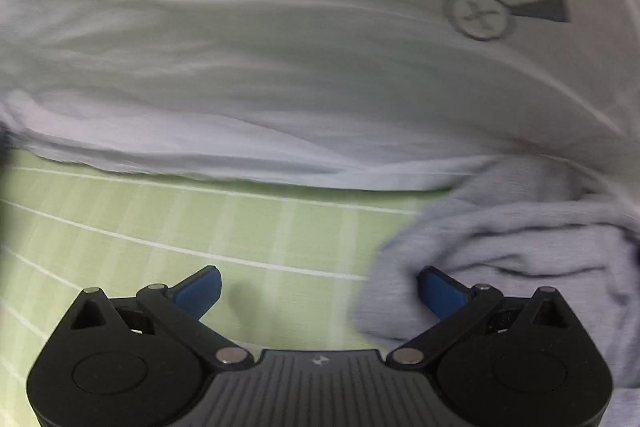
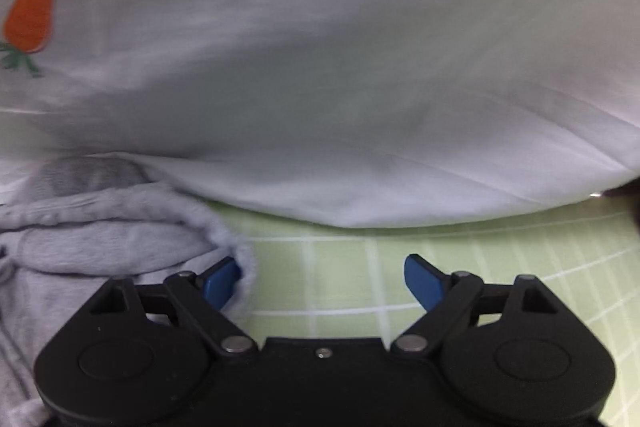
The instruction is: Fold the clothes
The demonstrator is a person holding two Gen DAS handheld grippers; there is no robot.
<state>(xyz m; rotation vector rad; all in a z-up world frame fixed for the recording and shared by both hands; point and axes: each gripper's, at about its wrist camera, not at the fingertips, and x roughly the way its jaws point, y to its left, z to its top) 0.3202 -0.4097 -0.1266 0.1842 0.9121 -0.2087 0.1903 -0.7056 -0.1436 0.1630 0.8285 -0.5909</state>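
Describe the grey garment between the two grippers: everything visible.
The grey garment is a soft, heathered knit, like sweatshirt fleece, lying crumpled in thick folds on the green checked cover. A seam or hem runs along one fold in the right wrist view. Its far side tucks under the edge of the white sheet. It is not gripped; one blue finger of each open gripper overlaps its edge, contact unclear.

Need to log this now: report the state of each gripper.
Left gripper: open, holding nothing; grey garment beside one finger.
Right gripper: open, holding nothing; grey garment at one finger.
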